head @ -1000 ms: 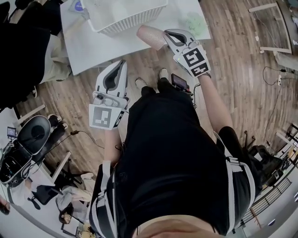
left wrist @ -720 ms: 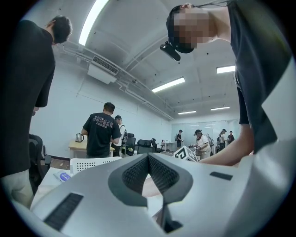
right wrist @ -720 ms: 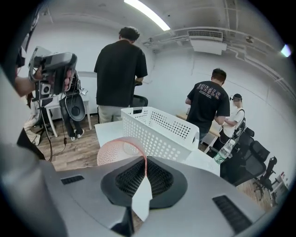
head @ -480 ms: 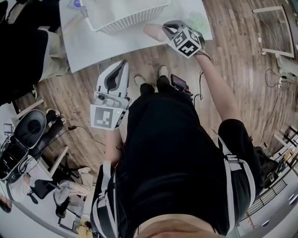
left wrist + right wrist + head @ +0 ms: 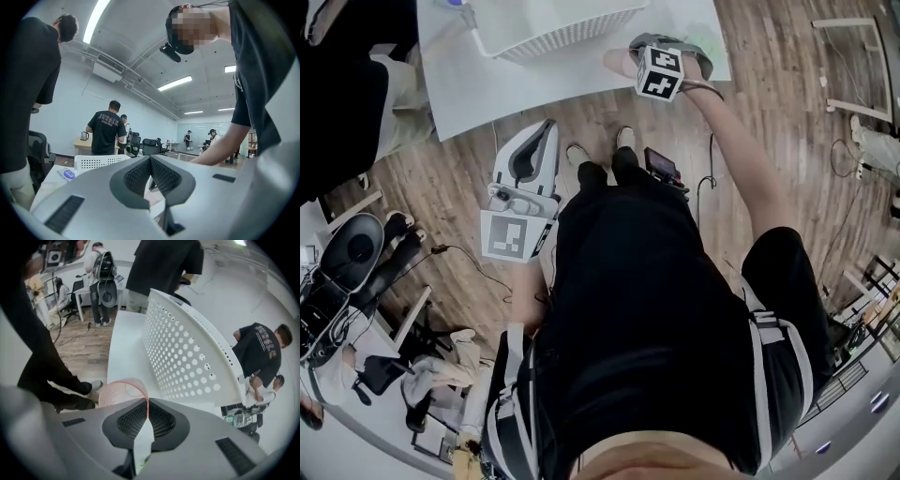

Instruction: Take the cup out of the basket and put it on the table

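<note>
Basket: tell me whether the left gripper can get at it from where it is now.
Probably yes. The left gripper hangs off the table's near edge, pointing toward the basket, with nothing between them. The right gripper holds the cup off to one side.

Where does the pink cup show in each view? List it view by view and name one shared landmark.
Head view: cup at top centre, at the table's near edge, in the right gripper.
Left gripper view: a pinkish patch behind the shut jaws; cannot tell if it is the cup.
Right gripper view: cup lower centre, rim pinched in the jaws.
Shared landmark: the white basket.
</note>
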A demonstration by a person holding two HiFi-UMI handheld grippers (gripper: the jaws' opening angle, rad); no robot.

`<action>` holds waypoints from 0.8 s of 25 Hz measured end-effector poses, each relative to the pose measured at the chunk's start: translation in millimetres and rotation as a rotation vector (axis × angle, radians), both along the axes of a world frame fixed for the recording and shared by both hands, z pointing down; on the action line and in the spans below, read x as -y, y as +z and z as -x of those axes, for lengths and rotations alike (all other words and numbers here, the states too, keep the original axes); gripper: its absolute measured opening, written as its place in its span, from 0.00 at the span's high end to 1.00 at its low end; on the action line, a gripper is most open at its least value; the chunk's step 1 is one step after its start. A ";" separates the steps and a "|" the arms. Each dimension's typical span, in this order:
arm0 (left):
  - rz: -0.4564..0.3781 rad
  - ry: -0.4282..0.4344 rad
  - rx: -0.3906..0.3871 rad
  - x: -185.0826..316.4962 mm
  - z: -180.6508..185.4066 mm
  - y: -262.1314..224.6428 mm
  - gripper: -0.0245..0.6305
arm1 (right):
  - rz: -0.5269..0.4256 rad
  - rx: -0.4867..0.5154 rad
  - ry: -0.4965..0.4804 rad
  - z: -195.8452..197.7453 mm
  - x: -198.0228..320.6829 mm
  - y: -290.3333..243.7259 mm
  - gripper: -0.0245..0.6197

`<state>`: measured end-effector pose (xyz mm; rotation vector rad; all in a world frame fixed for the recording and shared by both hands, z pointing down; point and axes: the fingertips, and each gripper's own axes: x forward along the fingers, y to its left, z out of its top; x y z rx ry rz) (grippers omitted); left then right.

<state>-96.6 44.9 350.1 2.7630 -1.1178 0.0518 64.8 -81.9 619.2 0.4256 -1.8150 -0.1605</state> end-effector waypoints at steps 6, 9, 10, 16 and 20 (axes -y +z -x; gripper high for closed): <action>-0.005 0.001 -0.022 -0.5 9.5 -2.4 0.93 | -0.022 -0.199 -0.243 8.5 -6.2 13.0 0.92; 0.005 -0.011 -0.014 0.4 15.0 1.2 0.93 | -0.067 -0.325 -0.400 7.3 -8.1 20.3 0.92; 0.006 -0.013 -0.014 1.4 16.2 1.6 0.93 | -0.086 -0.369 -0.454 6.5 -7.6 22.2 0.92; 0.010 -0.017 -0.019 6.7 22.1 3.9 0.93 | -0.122 -0.487 -0.658 12.7 -7.4 29.1 0.92; 0.013 -0.018 -0.021 6.3 22.5 4.0 0.93 | -0.139 -0.457 -0.640 19.7 -5.4 28.2 0.92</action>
